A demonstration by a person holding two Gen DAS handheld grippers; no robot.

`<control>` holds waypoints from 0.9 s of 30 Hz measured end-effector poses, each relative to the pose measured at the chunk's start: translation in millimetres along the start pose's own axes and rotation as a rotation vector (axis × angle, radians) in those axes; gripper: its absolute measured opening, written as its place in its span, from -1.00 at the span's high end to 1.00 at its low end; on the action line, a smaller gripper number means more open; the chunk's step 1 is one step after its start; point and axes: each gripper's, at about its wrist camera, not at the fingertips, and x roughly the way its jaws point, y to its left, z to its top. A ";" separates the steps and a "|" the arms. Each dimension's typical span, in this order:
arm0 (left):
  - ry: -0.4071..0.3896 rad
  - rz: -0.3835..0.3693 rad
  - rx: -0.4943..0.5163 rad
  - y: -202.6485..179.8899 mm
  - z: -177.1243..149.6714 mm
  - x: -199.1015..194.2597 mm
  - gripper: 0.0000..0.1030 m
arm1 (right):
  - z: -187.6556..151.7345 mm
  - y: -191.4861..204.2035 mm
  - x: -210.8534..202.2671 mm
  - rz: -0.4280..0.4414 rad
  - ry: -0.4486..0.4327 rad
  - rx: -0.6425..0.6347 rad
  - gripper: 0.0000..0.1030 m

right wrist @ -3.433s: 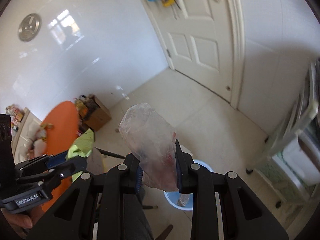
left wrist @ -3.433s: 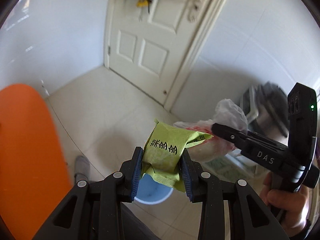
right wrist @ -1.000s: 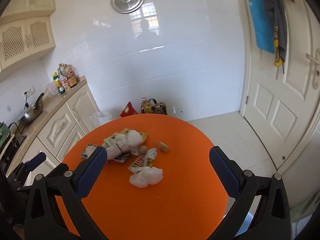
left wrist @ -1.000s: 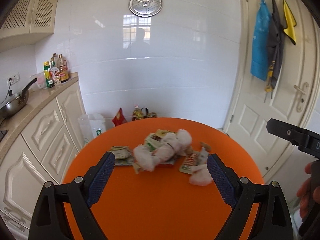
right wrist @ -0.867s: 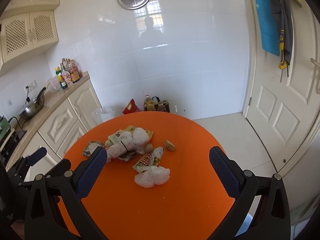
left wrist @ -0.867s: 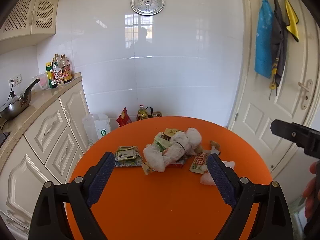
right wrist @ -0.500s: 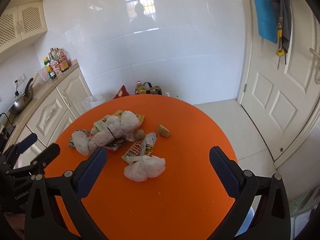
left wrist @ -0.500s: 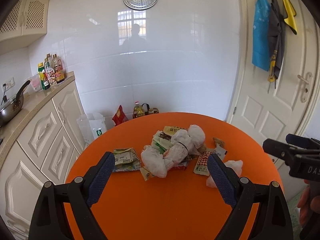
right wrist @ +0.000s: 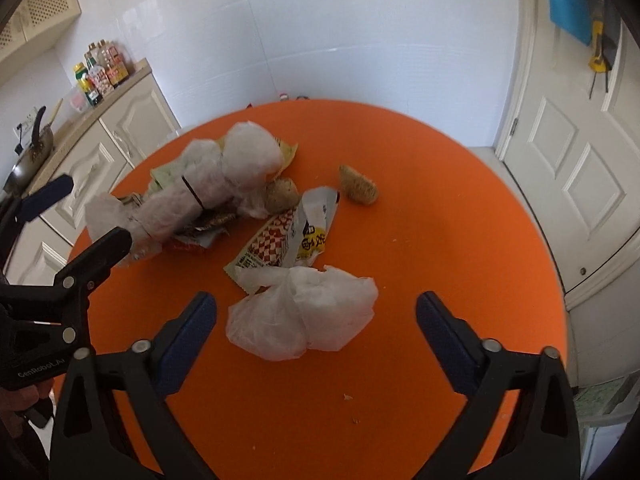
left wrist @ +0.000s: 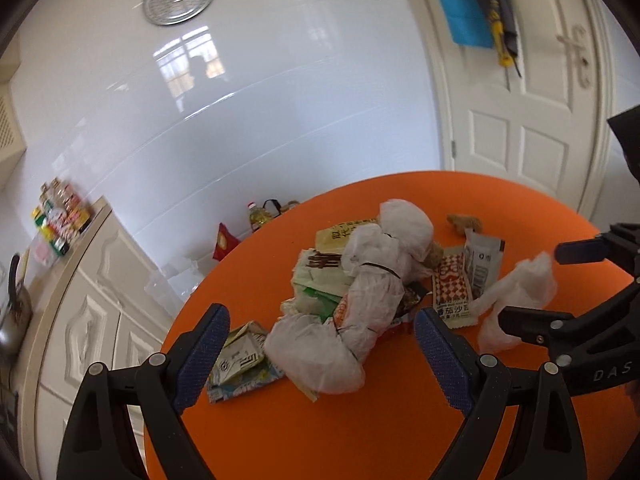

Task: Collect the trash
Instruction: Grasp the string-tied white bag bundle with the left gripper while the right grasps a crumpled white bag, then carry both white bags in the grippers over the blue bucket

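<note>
Table [right wrist: 440,220]: big, round and orange. All the trash lies on it.
Door [right wrist: 580,168]: white, shut, past the table on the right.
Cupboards [right wrist: 120,136]: cream, by the wall on the left, with bottles [right wrist: 100,68] and a pan [right wrist: 32,148] on top.
Left claw [left wrist: 320,344]: wide open, nothing in it. It hangs over the long bag, a blue pad on each side.
Right claw [right wrist: 316,334]: open with the jaws closing in. The small bag sits between the pads, and they do not touch it.
Long bag [left wrist: 360,296]: white, tied in the middle with a dark band. It lies on a heap of wrappers [left wrist: 320,280].
Small bag [right wrist: 304,316]: white and crumpled, near the table's front edge.
Red packet [right wrist: 272,248]: checked, just behind the small bag.
Flat wrapper [left wrist: 240,360]: alone, beside the left pad.
Brown lumps [right wrist: 358,189]: two, one touching the long bag, one apart.
</note>
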 end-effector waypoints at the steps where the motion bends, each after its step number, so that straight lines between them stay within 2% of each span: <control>1: 0.002 -0.003 0.023 -1.8 2.1 9.2 -0.76 | -0.6 -0.5 5.0 0.006 0.013 -0.004 -0.62; 2: 0.002 -0.005 0.036 -4.0 3.5 15.9 -0.76 | -1.4 -1.5 9.6 0.014 0.025 -0.004 -0.47; 5: 0.026 -0.018 0.072 -10.1 7.4 41.9 -0.74 | -2.9 -3.6 15.7 0.044 0.025 -0.010 -0.31; 6: 0.036 -0.026 0.076 -11.4 7.9 49.4 -0.73 | -3.9 -3.3 15.4 0.052 0.023 -0.016 -0.16; 7: 0.051 -0.038 0.076 -13.0 8.7 57.8 -0.59 | -3.9 -4.0 15.3 0.064 0.022 -0.019 -0.13; 8: 0.071 -0.070 0.064 -12.9 9.6 66.0 -0.38 | -4.1 -4.5 14.5 0.066 0.019 -0.022 -0.07; 9: 0.085 -0.103 0.043 -11.7 10.3 70.7 -0.30 | -4.7 -5.0 13.7 0.068 0.016 -0.028 -0.02; 11: 0.108 -0.152 -0.002 -8.7 11.1 77.6 0.06 | -5.6 -8.0 12.4 0.087 0.017 -0.027 0.02; 12: 0.111 -0.166 -0.019 -7.6 11.0 79.5 0.13 | -5.9 -10.8 10.9 0.094 0.015 -0.022 0.03; 13: 0.116 -0.188 -0.033 -7.2 10.7 80.9 0.39 | -6.6 -13.5 9.3 0.100 0.014 -0.017 0.04; 14: 0.123 -0.208 -0.053 -7.0 10.3 82.4 0.46 | -7.4 -15.8 7.4 0.111 0.013 -0.013 0.04; 16: 0.127 -0.207 -0.078 -6.4 9.3 85.2 0.47 | -9.4 -18.0 3.1 0.125 0.009 -0.010 0.06; 21: 0.127 -0.279 -0.213 3.6 4.8 84.1 0.48 | -14.3 -26.2 -11.6 0.144 -0.006 0.005 0.06; 27: 0.109 -0.282 -0.281 -0.2 -0.3 69.6 0.49 | -24.6 -36.2 -25.3 0.160 -0.017 0.028 0.06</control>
